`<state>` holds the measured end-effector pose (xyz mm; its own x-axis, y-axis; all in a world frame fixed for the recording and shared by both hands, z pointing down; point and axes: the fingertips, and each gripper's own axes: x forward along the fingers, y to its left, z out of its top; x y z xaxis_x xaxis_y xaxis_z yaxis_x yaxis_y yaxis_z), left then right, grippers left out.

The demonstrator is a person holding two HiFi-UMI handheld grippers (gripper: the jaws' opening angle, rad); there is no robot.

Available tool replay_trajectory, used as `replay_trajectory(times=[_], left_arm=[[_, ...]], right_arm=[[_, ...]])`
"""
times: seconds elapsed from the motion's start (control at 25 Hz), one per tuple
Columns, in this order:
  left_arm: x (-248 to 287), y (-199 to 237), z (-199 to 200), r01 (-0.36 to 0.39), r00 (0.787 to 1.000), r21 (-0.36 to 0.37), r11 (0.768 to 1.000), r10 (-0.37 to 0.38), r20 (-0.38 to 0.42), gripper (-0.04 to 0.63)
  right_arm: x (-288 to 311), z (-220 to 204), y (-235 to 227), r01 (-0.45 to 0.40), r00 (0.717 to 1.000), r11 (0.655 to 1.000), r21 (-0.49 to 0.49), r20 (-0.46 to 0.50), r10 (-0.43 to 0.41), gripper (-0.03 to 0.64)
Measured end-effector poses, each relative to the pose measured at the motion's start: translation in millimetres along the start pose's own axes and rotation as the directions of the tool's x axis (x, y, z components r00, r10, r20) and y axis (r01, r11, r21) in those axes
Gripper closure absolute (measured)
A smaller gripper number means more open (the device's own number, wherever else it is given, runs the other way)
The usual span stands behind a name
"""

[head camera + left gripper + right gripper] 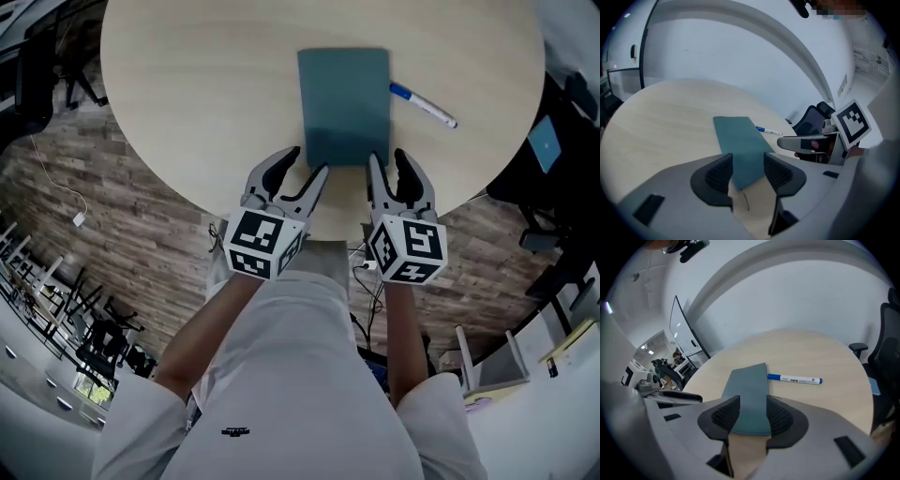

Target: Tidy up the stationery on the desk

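Observation:
A teal notebook (343, 105) lies flat on the round pale wooden table (206, 84), close to its near edge. To its right rests a white marker with a blue cap (424, 105), apart from the notebook. My left gripper (307, 161) hovers open at the notebook's near left corner; my right gripper (388, 157) hovers open at its near right corner. Neither holds anything. In the left gripper view the notebook (740, 145) runs away between the jaws of the left gripper (747, 171), the marker (768, 131) beyond. The right gripper view shows the notebook (750, 397), the marker (794, 379) and the right gripper (753, 416).
The table's curved near edge (216, 208) runs just under both grippers, with wood-plank floor (112, 216) below. A black office chair (548, 141) stands at the table's right side. The other gripper shows in each gripper view: the right one (806, 142), the left one (670, 397).

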<state>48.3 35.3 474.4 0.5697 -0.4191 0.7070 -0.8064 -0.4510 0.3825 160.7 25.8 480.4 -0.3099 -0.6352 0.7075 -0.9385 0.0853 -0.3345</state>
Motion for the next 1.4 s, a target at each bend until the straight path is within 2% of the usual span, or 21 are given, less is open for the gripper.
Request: replay_trajectory(times=[0.24, 0.44, 0.6, 0.8, 0.84, 0.92, 1.04, 1.16, 1.4], left_arm=[[22.8, 8.5, -17.9, 0.003, 0.999, -0.002, 1.0, -0.003, -0.051, 0.357], [35.6, 17.9, -30.2, -0.011, 0.996, 0.008, 1.0, 0.011, -0.085, 0.357], [44.3, 29.1, -37.2, -0.038, 0.995, -0.008, 0.999, 0.037, -0.087, 0.358], [50.9, 26.6, -34.9, -0.029, 0.996, -0.016, 0.999, 0.027, -0.09, 0.359], [50.8, 28.5, -35.3, -0.04, 0.995, -0.021, 0.999, 0.038, -0.089, 0.363], [49.6, 34.6, -36.1, -0.07, 0.994, -0.031, 0.997, 0.067, -0.087, 0.428], [50.4, 36.5, -34.2, -0.082, 0.992, 0.005, 0.997, 0.082, -0.097, 0.458], [48.4, 38.5, -30.5, -0.082, 0.991, 0.008, 0.997, 0.082, -0.107, 0.47], [42.1, 50.8, -28.5, -0.103, 0.989, 0.015, 0.995, 0.104, -0.103, 0.479]], right_arm=[[26.5, -10.9, -9.0, 0.0, 0.998, 0.999, -0.032, -0.066, -0.002, 0.434], [42.3, -22.7, -13.7, 0.03, 0.993, 0.999, -0.042, -0.109, -0.034, 0.434], [49.9, -34.4, -18.0, 0.053, 0.99, 0.999, -0.012, -0.127, -0.054, 0.434], [51.5, -37.1, -18.3, 0.078, 0.986, 0.997, -0.012, -0.148, -0.079, 0.434], [51.2, -37.3, -17.8, 0.085, 0.985, 0.996, -0.005, -0.15, -0.085, 0.434], [50.8, -37.5, -17.9, 0.1, 0.984, 0.995, 0.005, -0.149, -0.099, 0.436], [48.8, -33.6, -21.3, 0.125, 0.983, 0.992, -0.007, -0.132, -0.125, 0.458], [44.3, -29.4, -19.3, 0.149, 0.981, 0.989, -0.015, -0.126, -0.15, 0.479], [42.1, -34.2, -7.0, 0.15, 0.981, 0.988, 0.018, -0.124, -0.147, 0.494]])
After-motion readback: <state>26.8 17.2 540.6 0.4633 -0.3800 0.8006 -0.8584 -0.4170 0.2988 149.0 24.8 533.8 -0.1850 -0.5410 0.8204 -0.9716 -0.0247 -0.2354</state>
